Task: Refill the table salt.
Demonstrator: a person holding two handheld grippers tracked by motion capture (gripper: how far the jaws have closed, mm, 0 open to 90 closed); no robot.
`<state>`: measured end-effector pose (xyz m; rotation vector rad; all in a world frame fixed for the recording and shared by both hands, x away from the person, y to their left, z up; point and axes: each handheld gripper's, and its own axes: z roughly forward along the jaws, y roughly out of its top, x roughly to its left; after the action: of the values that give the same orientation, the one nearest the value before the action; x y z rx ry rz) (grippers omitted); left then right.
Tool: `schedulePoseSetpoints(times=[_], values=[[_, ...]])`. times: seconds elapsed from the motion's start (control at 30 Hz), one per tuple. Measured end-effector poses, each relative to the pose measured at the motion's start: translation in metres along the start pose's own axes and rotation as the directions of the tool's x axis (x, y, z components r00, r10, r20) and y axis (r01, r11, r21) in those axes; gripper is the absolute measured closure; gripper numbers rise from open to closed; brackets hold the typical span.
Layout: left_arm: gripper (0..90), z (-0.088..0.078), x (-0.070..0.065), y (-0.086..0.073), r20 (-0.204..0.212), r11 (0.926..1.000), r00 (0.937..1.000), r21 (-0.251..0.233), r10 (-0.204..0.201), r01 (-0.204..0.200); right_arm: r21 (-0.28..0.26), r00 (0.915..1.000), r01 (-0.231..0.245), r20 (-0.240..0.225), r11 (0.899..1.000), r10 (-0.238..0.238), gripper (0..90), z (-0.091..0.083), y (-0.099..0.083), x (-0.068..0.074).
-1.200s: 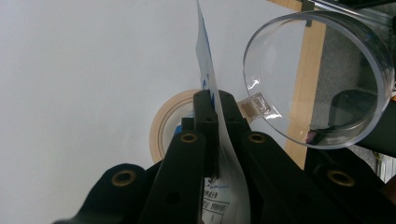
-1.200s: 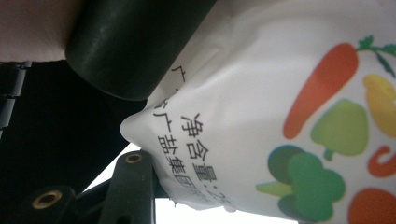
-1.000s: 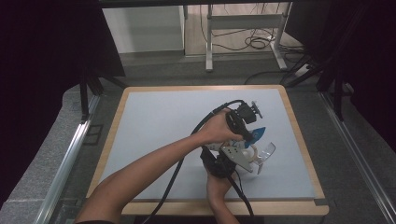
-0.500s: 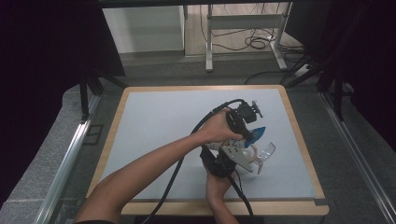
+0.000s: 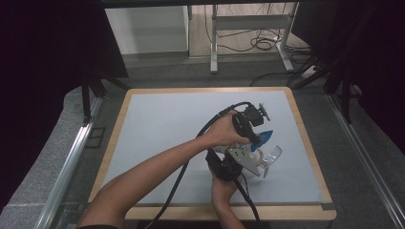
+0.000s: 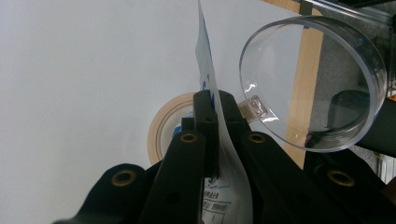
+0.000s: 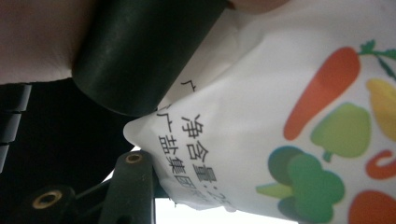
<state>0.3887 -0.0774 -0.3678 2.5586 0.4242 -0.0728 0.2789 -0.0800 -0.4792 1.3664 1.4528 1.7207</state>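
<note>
Left gripper: its black jaws are closing flat on the thin edge of a white printed pouch, which is passing up between them and rising past the tips toward the top of the left gripper view.

Pouch, high view: the pouch is showing its blue end just right of the left hand, over the right half of the pale blue table, and is pointing up and to the right, toward the far right edge.

Long axis: judging from the left gripper view, the pouch is running lengthwise along the jaws, not across them, so any pull is likely going along that line.

Tape roll: it is lying flat on the table just behind the pinched pouch.

Clear cup: it is lying on its side just right of the left gripper's tips, its mouth facing the camera; whether it is touching the pouch I cannot tell.

Right gripper: it is sitting nearer the person, just below the left one. In the right gripper view the pouch, printed with vegetables, is lying across the lens. Whether its jaws are closed I cannot tell.

Nearer hand: both are working at the pouch; the left plainly has it.
</note>
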Motion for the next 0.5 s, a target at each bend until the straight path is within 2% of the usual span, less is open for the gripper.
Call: schedulePoseSetpoints(times=[0.5], values=[[90.0, 0.0011, 0.0007, -0.0005, 0.003, 1.0, 1.0, 0.004, 0.001, -0.001, 0.004, 1.0, 0.001, -0.001, 1.0, -0.001, 55.9, 0.0002, -0.0003, -0.0001]])
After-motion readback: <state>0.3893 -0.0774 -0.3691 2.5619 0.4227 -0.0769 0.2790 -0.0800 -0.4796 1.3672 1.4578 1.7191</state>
